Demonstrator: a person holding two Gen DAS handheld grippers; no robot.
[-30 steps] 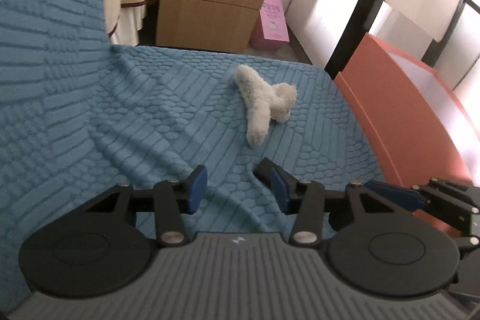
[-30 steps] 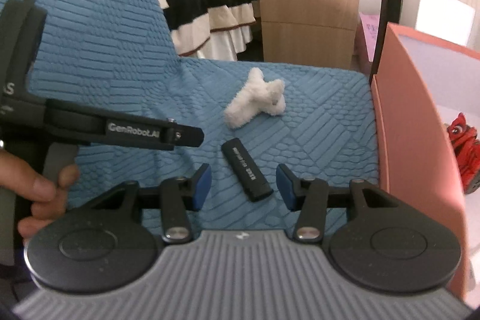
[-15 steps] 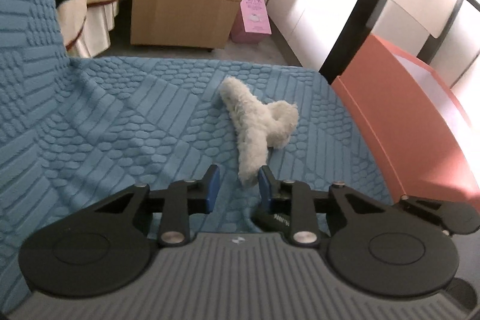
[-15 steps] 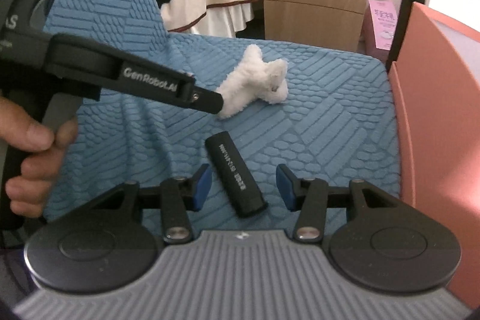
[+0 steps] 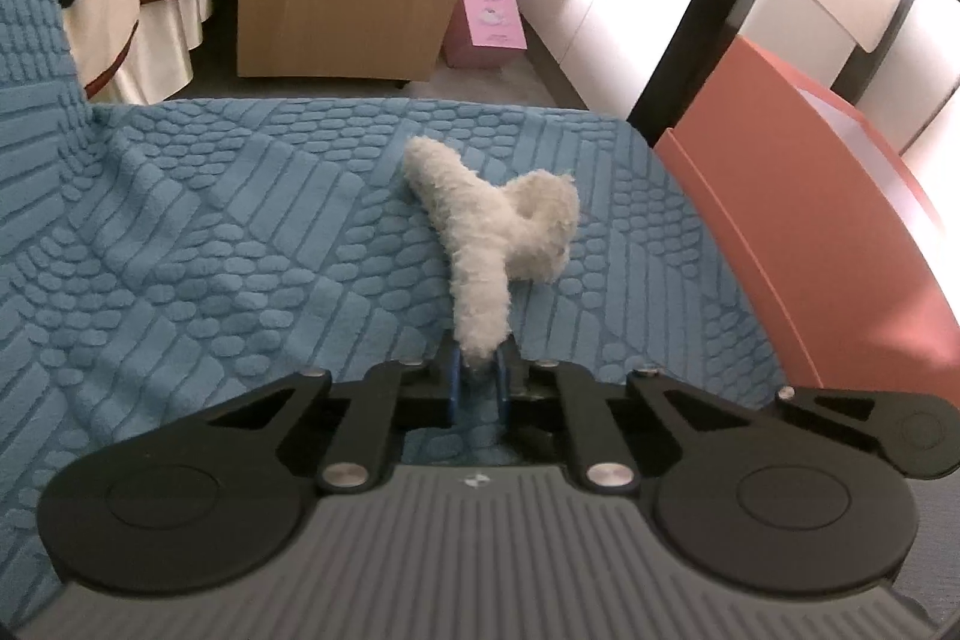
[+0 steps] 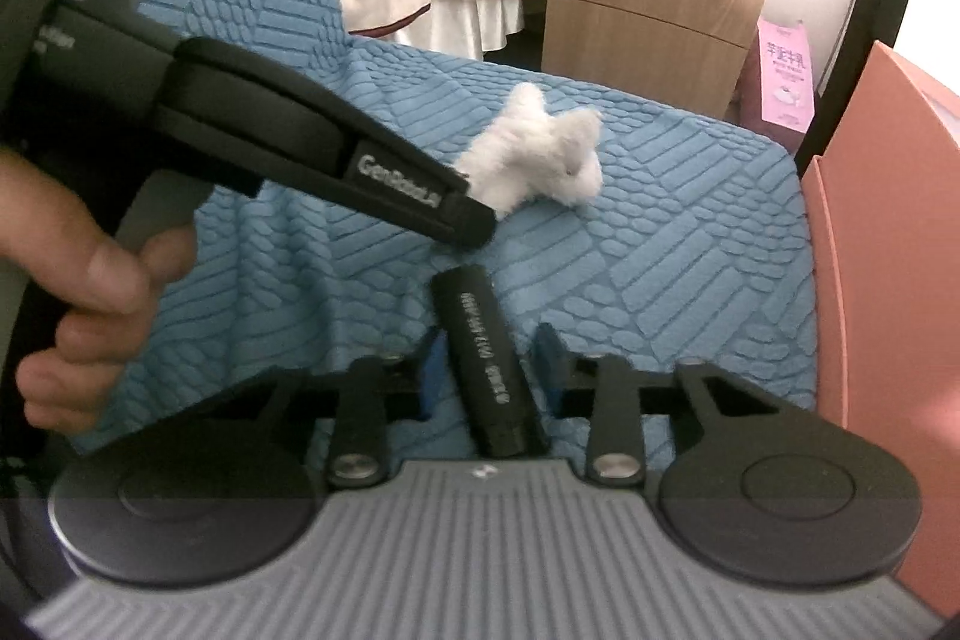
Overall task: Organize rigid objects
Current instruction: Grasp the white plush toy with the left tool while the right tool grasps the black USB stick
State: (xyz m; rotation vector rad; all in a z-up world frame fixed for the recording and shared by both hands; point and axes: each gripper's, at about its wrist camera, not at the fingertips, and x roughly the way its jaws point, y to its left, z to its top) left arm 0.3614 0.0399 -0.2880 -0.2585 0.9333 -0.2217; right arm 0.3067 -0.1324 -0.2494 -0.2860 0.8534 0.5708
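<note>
Left gripper (image 5: 478,381) clamped on fluffy clip (image 5: 480,232); right gripper (image 6: 489,370) closing around black stick (image 6: 483,358) — neither yet binned.

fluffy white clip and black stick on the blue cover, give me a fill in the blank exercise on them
1. The left hand-held gripper is shut on one end of the fluffy white ____.
2. The black stick lies between the fingers of the ____ hand-held gripper.
3. The cover under both is ____ in colour.

Missing words: clip; right; blue
</note>
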